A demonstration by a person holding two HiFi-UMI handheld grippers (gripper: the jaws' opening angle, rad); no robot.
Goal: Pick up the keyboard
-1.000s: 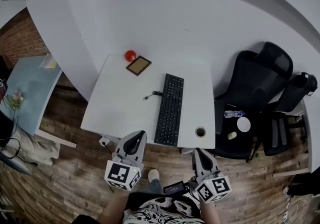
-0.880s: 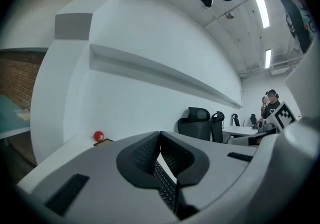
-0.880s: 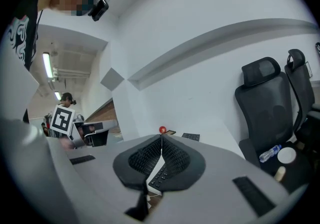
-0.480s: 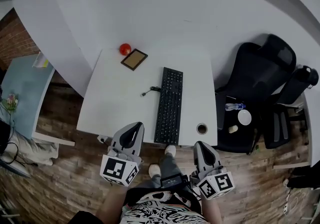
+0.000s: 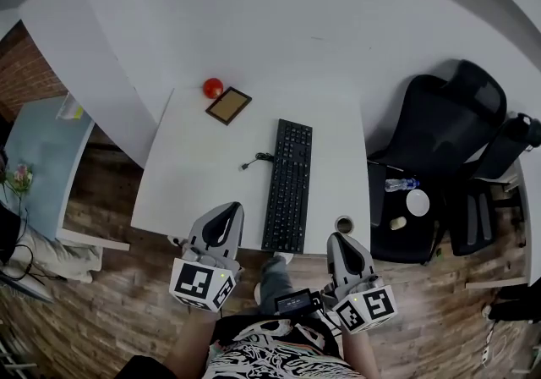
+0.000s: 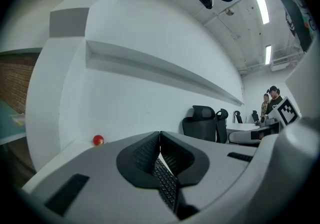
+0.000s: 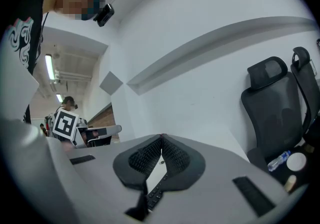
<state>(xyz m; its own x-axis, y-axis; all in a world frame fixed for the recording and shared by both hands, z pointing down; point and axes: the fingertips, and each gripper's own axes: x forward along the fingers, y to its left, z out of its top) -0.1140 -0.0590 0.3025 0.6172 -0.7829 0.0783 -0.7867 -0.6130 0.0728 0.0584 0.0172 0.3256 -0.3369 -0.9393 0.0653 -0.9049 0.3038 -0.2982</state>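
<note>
I had my left gripper (image 5: 226, 211) and right gripper (image 5: 337, 240) clenched, empty, at the near edge of the white desk (image 5: 190, 174), either side of the black keyboard (image 5: 288, 187).

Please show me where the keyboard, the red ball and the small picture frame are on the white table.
keyboard (image 5: 288, 187): head view, middle of its rows of keys.
red ball (image 5: 212, 87): head view, its centre.
picture frame (image 5: 229, 106): head view, its brown inner panel.
</note>
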